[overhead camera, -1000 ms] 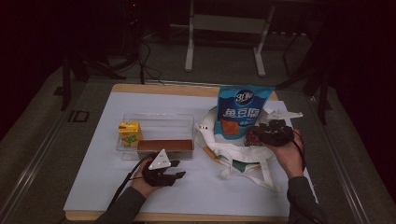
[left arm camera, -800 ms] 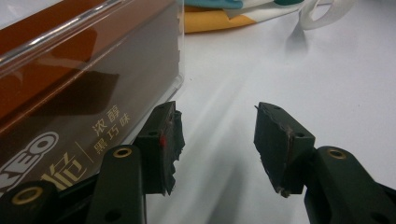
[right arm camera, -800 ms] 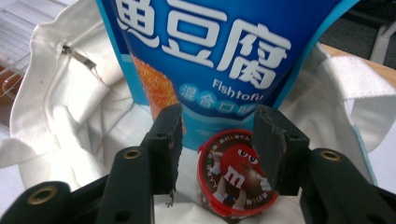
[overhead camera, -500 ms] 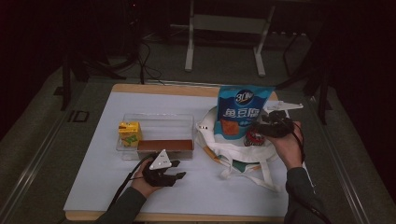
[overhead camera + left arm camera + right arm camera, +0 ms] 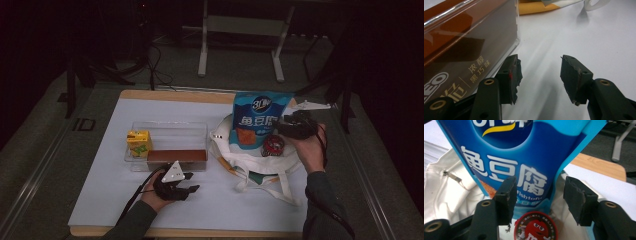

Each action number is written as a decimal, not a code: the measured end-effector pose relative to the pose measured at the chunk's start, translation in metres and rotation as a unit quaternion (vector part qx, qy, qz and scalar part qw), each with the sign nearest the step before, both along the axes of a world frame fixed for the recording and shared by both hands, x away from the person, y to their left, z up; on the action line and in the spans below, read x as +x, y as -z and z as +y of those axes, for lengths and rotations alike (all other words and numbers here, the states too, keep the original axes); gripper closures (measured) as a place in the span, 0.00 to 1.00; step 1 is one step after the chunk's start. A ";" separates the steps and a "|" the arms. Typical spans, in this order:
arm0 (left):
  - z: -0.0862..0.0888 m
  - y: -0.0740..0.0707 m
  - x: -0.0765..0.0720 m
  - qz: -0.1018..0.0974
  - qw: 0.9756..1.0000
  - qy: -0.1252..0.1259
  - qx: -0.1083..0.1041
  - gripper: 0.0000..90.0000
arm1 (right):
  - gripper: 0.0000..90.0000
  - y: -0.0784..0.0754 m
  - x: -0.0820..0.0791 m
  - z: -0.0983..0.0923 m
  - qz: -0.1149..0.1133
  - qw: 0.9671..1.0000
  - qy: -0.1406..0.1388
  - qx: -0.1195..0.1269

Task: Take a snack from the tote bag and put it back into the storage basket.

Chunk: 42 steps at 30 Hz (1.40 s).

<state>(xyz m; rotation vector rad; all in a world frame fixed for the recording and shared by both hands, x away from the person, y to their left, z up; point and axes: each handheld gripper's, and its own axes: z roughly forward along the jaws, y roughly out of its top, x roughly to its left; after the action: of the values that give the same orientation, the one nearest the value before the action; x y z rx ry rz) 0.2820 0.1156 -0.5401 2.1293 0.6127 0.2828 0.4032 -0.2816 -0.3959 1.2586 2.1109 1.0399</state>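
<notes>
Over the white cloth tote bag my right gripper hangs, its jaws having just been opening; nothing is between the pads. Just beyond them the blue foil snack pouch stands upright in the bag, with the round red candy tin below. I judge the tall pouch could tip out if a jaw or cable snags it. My left gripper rests released, empty, beside the clear plastic bin. I count one pouch, one tin, one bag, one bin, one yellow drink carton, one brown chocolate box.
</notes>
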 end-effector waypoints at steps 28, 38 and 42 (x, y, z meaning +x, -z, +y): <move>0.000 0.000 0.000 -0.002 1.000 0.004 0.003 0.54 | 0.40 -0.006 0.042 0.007 0.005 0.999 -0.016 0.044; 0.000 0.000 0.000 -0.002 1.000 0.006 0.003 0.54 | 0.36 -0.004 0.050 0.004 0.003 0.998 -0.024 0.064; -0.001 0.000 -0.001 -0.002 1.000 0.006 0.003 0.54 | 0.36 -0.004 0.051 0.001 0.003 0.995 -0.044 0.094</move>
<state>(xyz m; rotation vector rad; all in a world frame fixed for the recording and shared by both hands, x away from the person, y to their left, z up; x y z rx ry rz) 0.2813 0.1149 -0.5402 2.1367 0.5964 0.2827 0.4542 -0.2808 -0.3918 1.2647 2.1305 1.2993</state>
